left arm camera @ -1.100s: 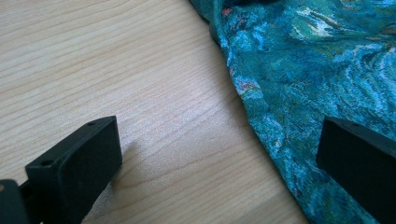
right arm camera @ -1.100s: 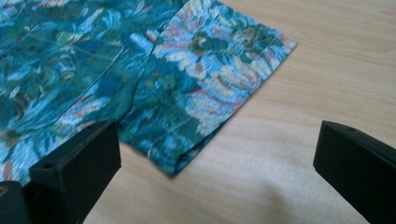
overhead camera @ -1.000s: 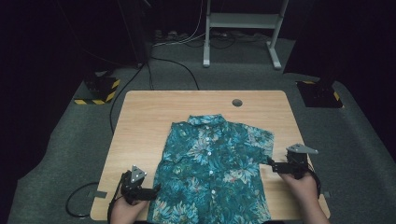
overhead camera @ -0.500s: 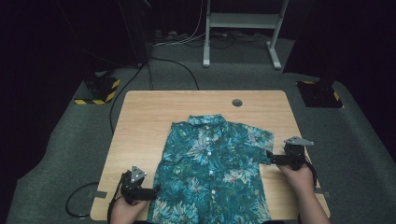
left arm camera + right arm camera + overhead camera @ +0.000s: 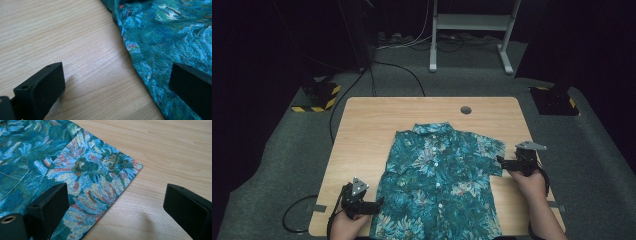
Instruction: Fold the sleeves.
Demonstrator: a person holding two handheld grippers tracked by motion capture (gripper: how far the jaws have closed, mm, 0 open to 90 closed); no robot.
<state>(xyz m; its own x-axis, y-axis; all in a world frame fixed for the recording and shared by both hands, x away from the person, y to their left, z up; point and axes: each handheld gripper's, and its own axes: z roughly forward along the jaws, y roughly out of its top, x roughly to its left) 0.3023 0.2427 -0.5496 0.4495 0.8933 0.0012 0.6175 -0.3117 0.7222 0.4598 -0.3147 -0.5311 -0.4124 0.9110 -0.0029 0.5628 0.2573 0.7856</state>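
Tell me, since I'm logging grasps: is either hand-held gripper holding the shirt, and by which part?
Nothing is held. The left hand-held gripper and right hand-held gripper are open at the floral shirt's edges.

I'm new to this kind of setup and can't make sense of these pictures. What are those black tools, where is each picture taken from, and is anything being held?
A person sits at a wooden table with a hand-held two-jaw gripper in each hand. The high view looks down from above. A teal flowered shirt lies flat, buttoned, collar away from the person. The left gripper is at the shirt's lower left edge, the right gripper at its right sleeve. The other two pictures come from cameras on each gripper, looking along its black jaws. Both grippers are open; nothing is held.
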